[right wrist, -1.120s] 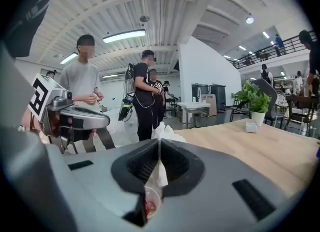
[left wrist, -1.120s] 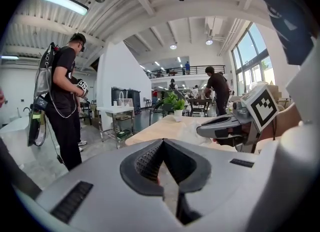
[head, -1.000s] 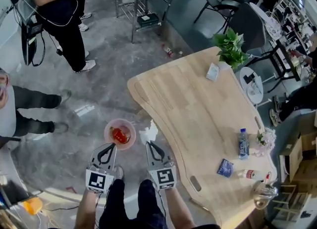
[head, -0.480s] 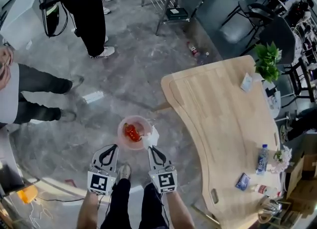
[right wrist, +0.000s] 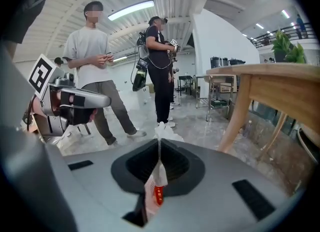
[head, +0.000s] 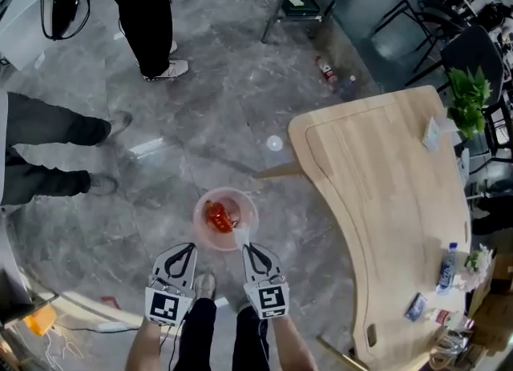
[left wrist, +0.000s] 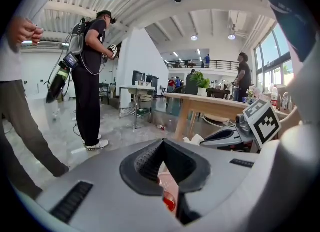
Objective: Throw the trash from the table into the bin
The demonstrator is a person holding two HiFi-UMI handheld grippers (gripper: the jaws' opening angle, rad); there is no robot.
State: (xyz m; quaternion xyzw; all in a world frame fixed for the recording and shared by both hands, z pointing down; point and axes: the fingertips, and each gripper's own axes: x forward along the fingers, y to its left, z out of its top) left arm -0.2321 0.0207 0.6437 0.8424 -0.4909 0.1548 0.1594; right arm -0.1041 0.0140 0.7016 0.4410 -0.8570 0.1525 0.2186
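Note:
A round pink see-through bin (head: 225, 219) stands on the grey floor with something red inside. My right gripper (head: 251, 249) is shut on a white tissue (head: 240, 237) that hangs at the bin's near rim. In the right gripper view the tissue (right wrist: 167, 132) sticks out past the shut right gripper (right wrist: 159, 143), and a white scrap with red print (right wrist: 155, 188) shows lower between the jaws. My left gripper (head: 184, 251) hovers just left of the bin, shut. In its own view the left gripper (left wrist: 162, 142) shows nothing pinched; something pink and red shows through the gap below.
The wooden table (head: 385, 201) curves along the right, with a water bottle (head: 446, 265) and a blue packet (head: 415, 307) at its near end and a plant (head: 469, 93) farther off. Two people stand at left (head: 48, 153) and behind (head: 144, 17). A bottle (head: 325, 69) lies on the floor.
Both grippers have come down and in toward the bin, the right one still carrying the tissue. The table has slid to the right of the head view.

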